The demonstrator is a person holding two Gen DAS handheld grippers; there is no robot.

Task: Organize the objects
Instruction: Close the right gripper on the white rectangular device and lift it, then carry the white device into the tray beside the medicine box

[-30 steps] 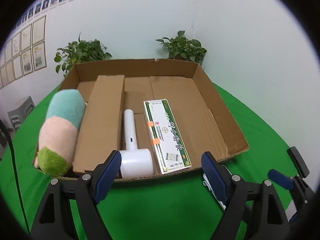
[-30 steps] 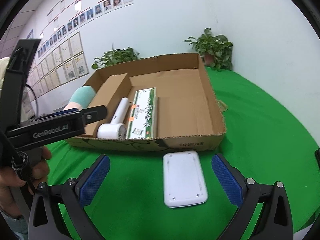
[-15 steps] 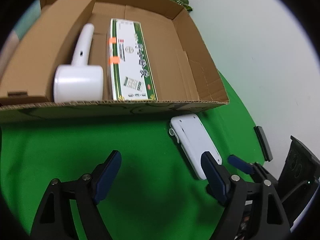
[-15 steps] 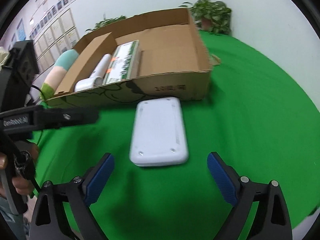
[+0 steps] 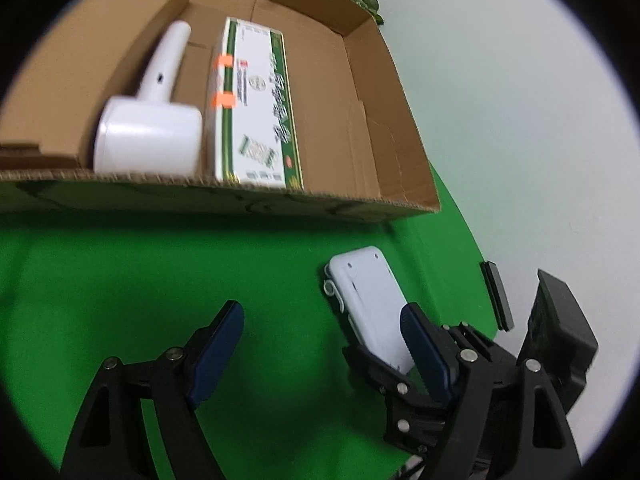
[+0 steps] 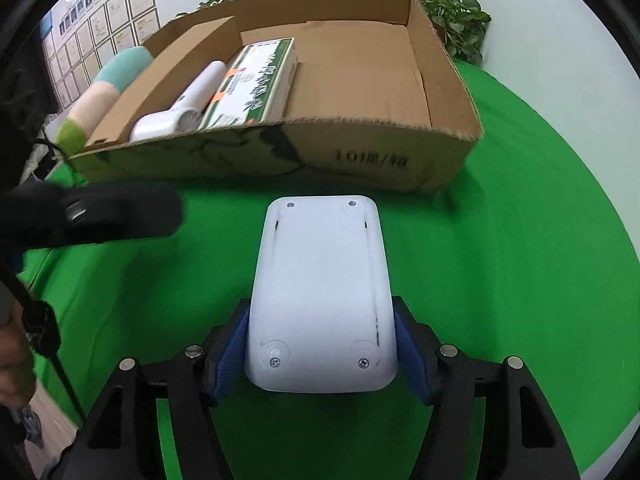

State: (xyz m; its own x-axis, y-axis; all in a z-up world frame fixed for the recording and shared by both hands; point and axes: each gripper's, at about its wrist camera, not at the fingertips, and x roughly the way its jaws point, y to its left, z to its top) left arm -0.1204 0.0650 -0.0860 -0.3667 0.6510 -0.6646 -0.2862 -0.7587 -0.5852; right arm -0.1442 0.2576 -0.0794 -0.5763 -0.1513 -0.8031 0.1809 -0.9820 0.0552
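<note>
A flat white device [image 6: 320, 288] lies on the green cloth [image 6: 520, 280] just in front of the cardboard box [image 6: 360, 160]. My right gripper [image 6: 320, 320] is closing on it, and its blue pads [image 6: 234, 344] touch the near end on both sides. The left wrist view shows the same white device [image 5: 368, 300] to the right. My left gripper [image 5: 320, 316] hangs open over bare cloth beside it, with nothing between its fingers. Inside the box [image 5: 200, 196] lie a white handheld fan [image 5: 148, 140] and a green-and-white carton [image 5: 256, 112].
A pastel plush [image 6: 104, 96] lies along the box's left side, beyond a raised cardboard flap [image 6: 192, 52]. Potted plants [image 6: 456, 16] stand behind the box against the wall. The left tool shows as a blurred black bar [image 6: 100, 216], and a hand [image 6: 12, 360] is at the left edge.
My right gripper has sunk onto the white device and its jaws have closed in from wide open to its sides. My left gripper has tipped down from the box toward the cloth.
</note>
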